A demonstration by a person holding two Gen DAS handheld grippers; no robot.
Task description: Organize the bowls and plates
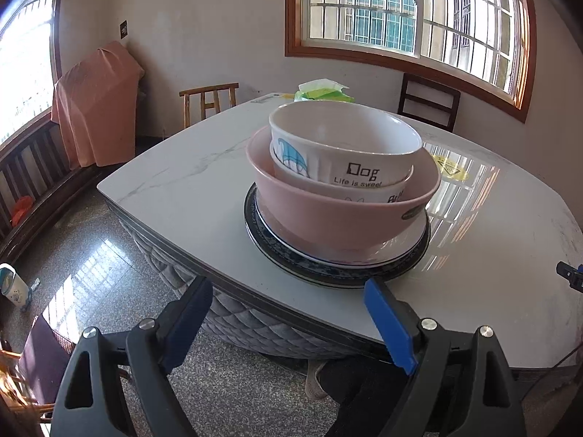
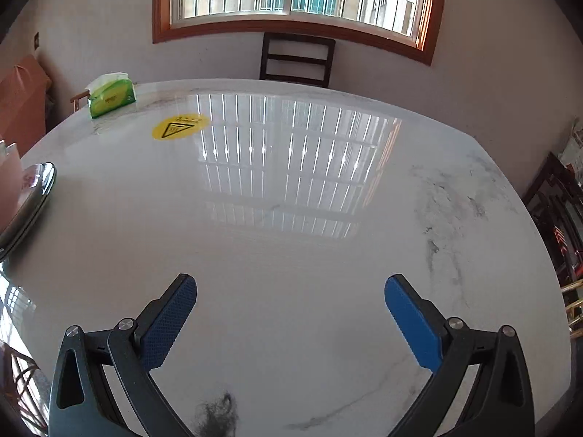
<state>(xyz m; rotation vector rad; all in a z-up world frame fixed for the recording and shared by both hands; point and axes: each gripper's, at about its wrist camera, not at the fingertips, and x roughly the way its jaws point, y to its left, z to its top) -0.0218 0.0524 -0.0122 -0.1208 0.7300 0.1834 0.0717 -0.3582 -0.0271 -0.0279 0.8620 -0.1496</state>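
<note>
On the white marble table [image 1: 175, 182] stands one stack. A dark patterned plate [image 1: 328, 273] is at the bottom, a white plate [image 1: 404, 244] lies on it, then a pink bowl [image 1: 328, 218]. Inside the pink bowl sit two nested white bowls, the upper one [image 1: 346, 149] printed "Dog". My left gripper [image 1: 288, 291] is open just in front of the stack, its right fingertip at the dark plate's rim. My right gripper [image 2: 291, 284] is open over bare tabletop with nothing between its fingers. In the right wrist view the plate edge [image 2: 36, 189] and the pink bowl [image 2: 11, 178] show at the far left.
A green tissue pack [image 2: 111, 96] and a yellow warning sticker [image 2: 180, 126] sit toward the table's far side. Chairs [image 2: 297, 60] stand along the far edge and a light wooden chair [image 1: 209, 102] at the left. A person's shoe [image 1: 317, 378] shows under the near edge.
</note>
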